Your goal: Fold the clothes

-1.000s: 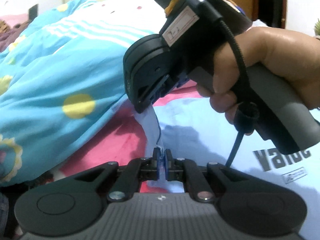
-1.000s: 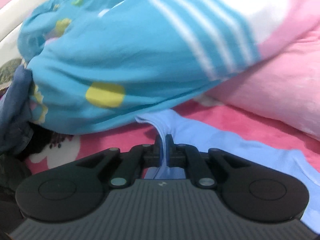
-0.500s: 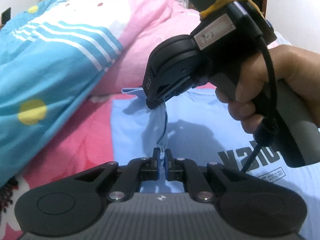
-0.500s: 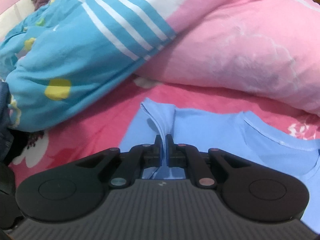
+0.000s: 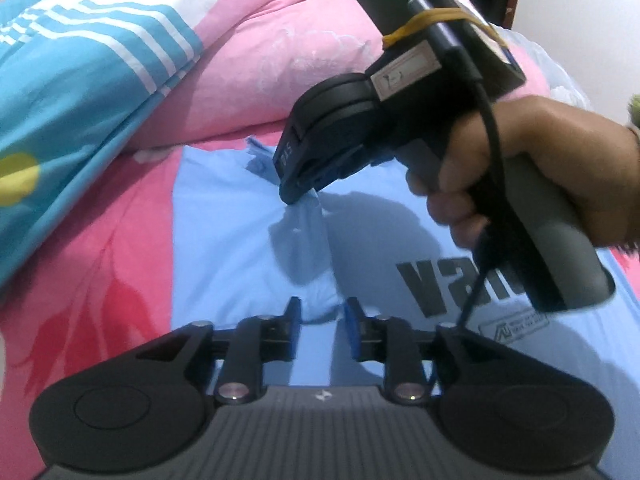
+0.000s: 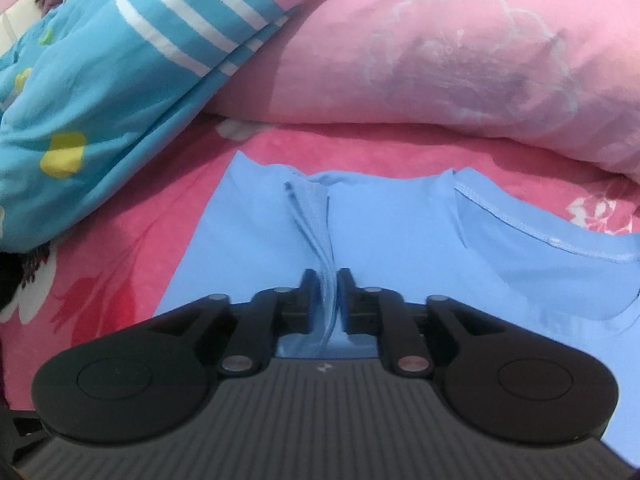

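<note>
Left gripper, black with blue pads, has its jaws spread apart and grasps nothing; a raised wrinkle of the light blue cotton T-shirt sits just ahead, between the tips but not pinched. Right gripper, same black build, has jaws partly parted with a thin bunched fold of that shirt running up between them; whether the pads actually press the cloth cannot be told. In the left view the right gripper shows ahead, tip down on the shirt's fold, with a person's hand wrapped round its grey handle. Shirt lies flat on the pink floral bedsheet under both grippers, collar ahead-right of the right one. Pink quilt is bunched beyond, and a blue striped quilt is ahead-left.
</note>
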The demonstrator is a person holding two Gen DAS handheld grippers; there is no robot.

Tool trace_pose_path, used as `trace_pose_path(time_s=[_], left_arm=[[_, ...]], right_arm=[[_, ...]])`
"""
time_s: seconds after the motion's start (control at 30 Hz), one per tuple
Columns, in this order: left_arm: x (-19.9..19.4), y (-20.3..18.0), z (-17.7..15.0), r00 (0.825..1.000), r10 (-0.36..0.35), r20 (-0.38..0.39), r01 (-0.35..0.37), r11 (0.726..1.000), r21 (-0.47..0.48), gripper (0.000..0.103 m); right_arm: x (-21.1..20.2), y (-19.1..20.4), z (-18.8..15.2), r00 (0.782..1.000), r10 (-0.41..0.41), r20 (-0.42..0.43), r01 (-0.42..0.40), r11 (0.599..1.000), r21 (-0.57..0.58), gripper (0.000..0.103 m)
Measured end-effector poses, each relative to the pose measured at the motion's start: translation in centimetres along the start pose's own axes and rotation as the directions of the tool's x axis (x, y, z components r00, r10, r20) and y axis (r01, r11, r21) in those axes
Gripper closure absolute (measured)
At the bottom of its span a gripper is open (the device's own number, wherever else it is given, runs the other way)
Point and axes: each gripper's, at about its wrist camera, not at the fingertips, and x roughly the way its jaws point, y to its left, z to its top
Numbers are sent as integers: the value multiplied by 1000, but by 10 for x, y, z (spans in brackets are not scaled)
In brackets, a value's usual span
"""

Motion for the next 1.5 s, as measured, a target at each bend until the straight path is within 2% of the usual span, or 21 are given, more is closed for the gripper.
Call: trace_pose_path(time_s=[0.07, 0.23, 0.33, 0.43, 0.53, 0.57, 0.6, 0.63, 0.67, 0.77, 1.0, 1.03, 1.13, 1.2, 1.33, 1.47, 1.5], left_arm=[[-8, 5, -3, 1000, 19, 4, -19, 1000, 2, 71], [-14, 34, -6, 995, 100, 8, -100, 995, -17, 71], [-3, 45, -8, 991, 136, -4, -136, 990, 26, 71], [8, 51, -11, 989, 149, -20, -147, 986, 84, 71], [18, 55, -14, 985, 167, -34, -161, 978, 132, 71], [19, 56, -15, 985, 171, -35, -165, 977, 134, 70], [19, 57, -16, 984, 173, -37, -167, 978, 128, 71], [19, 59, -16, 985, 170, -39, -165, 980, 113, 74], [19, 60, -16, 985, 170, -40, -165, 981, 99, 80], [12, 60, -17, 984, 174, -47, -170, 983, 69, 86], [8, 65, -20, 983, 173, -58, -172, 985, 20, 87], [8, 65, -20, 983, 172, -59, -171, 985, 18, 86], [2, 69, -20, 984, 161, -71, -161, 987, 1, 81], [-4, 74, -20, 987, 139, -86, -142, 990, -29, 77], [-21, 90, -19, 990, 101, -97, -111, 989, -97, 78], [-27, 87, -4, 997, 67, -35, -70, 994, -89, 79], [-22, 83, 0, 998, 50, -24, -52, 995, -82, 79]], right_arm=[[-5, -6, -1, 1000, 16, 1, -16, 999, 44, 75], [-20, -24, -8, 1000, 14, -12, -11, 985, 172, 71], [-27, -33, -19, 996, 68, -57, -49, 958, 283, 67], [-31, -35, -37, 985, 138, -102, -89, 919, 383, 58], [-30, -30, -53, 973, 191, -130, -117, 892, 436, 58], [-29, -26, -56, 969, 210, -131, -133, 888, 439, 60], [-28, -23, -58, 965, 221, -140, -140, 888, 438, 65], [-27, -19, -60, 962, 224, -157, -138, 893, 428, 84], [-26, -15, -62, 959, 225, -173, -136, 898, 418, 97], [-29, -8, -67, 965, 199, -170, -118, 911, 396, 99], [-26, -13, -73, 967, 185, -175, -101, 910, 402, 97], [-29, -13, -73, 967, 184, -175, -101, 912, 398, 94], [-42, -18, -64, 976, 133, -170, -65, 932, 356, 73], [-52, -21, -54, 988, 91, -126, -45, 944, 327, 72], [-58, -24, -17, 997, 67, 41, -75, 964, 254, 73], [-27, -13, 16, 988, 105, 109, -122, 979, 161, 82], [-15, -10, 21, 989, 110, 99, -124, 982, 145, 83]])
